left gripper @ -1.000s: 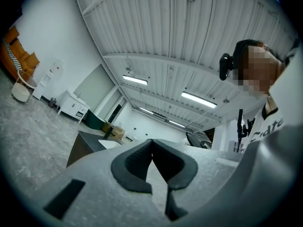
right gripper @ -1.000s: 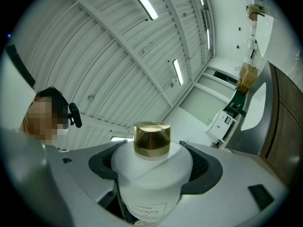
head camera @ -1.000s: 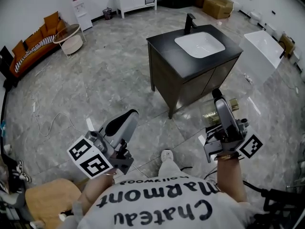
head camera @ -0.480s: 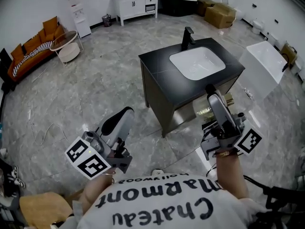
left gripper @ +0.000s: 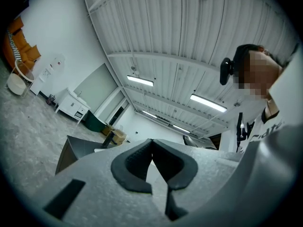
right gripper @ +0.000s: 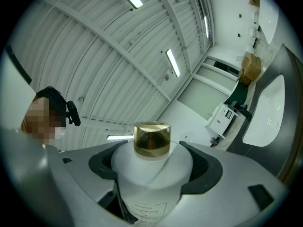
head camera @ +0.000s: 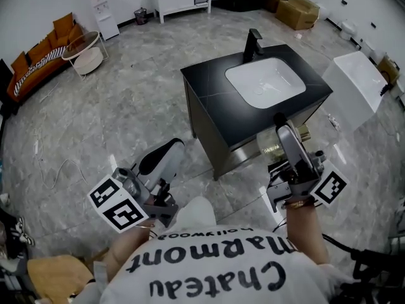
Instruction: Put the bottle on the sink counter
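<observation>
On the bench (head camera: 209, 84) the dark top lies bare along its left side and front edge, open from above. The white basin (head camera: 266, 82) fills the middle and right, and the black faucet (head camera: 253, 43) stands upright at the far edge behind it. The right tongs (head camera: 280, 125), clamped on the bottle (head camera: 276, 148), hang just off the front right corner. A white tub (head camera: 354, 84) stands near the bench's right end, a strip of floor (head camera: 354, 145) between.

Basin (head camera: 266, 83) in sink counter (head camera: 205, 81), faucet (head camera: 252, 42) behind basin, bottle (right gripper: 151, 171) before counter's front
</observation>
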Tool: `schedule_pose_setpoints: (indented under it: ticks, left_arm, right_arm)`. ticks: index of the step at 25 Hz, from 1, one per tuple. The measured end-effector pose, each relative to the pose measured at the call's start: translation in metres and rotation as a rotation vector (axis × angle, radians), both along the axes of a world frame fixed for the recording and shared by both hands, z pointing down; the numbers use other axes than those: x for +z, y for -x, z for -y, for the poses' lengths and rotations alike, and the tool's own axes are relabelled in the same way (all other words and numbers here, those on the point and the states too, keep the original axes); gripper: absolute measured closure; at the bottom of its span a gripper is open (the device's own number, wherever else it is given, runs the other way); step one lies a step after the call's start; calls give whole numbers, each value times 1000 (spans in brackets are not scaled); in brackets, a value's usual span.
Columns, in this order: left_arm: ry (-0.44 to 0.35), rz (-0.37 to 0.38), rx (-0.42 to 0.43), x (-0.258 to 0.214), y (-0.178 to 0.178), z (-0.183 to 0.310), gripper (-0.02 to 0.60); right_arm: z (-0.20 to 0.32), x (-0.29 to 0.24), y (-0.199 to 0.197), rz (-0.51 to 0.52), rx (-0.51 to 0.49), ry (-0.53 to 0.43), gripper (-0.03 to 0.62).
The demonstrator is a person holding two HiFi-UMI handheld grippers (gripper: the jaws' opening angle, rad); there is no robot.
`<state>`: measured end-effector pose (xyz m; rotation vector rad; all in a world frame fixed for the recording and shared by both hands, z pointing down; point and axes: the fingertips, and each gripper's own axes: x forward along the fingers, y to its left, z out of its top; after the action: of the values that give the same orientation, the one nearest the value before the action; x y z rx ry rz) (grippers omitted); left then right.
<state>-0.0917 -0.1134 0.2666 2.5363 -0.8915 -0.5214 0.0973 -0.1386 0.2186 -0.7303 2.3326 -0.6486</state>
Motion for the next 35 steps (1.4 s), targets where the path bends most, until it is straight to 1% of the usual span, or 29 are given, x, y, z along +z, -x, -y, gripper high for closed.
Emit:
schedule_pose_setpoints:
  ticks: [4, 9, 12, 16, 19, 21, 23, 29, 32, 35]
  left_arm:
    - [13, 17, 17, 7, -7, 34, 566]
    - [41, 27, 47, 19, -3, 87, 566]
    - [39, 22, 90, 21, -2, 123, 566]
    - [22, 22, 170, 20, -5, 174, 566]
    - [-1, -1, 202, 17, -5, 221, 566]
    - [0, -4, 224, 17, -6, 257, 566]
    - [7, 16, 253, 19, -11, 285, 566]
    - [4, 142, 348, 46, -25, 349, 566]
    - [53, 170, 386, 70, -29, 382, 566]
    - [115, 207, 421, 96, -35, 406, 566]
  right_arm:
    - [31, 16, -3, 1, 10, 33, 246]
    - [80, 30, -2, 6, 52, 74, 246]
    - [113, 37, 0, 2, 86, 88, 246]
    - [161, 46, -1, 12, 138, 110, 246]
    - [198, 54, -3, 10, 189, 132, 246]
    - [224, 61, -3, 8, 227, 154, 246]
    - [245, 66, -4, 0, 257, 173, 246]
    - [297, 91, -5, -15, 331, 250, 246]
    - [324, 117, -4, -53, 375, 315, 246]
    - [337, 149, -6, -111, 424, 385, 246]
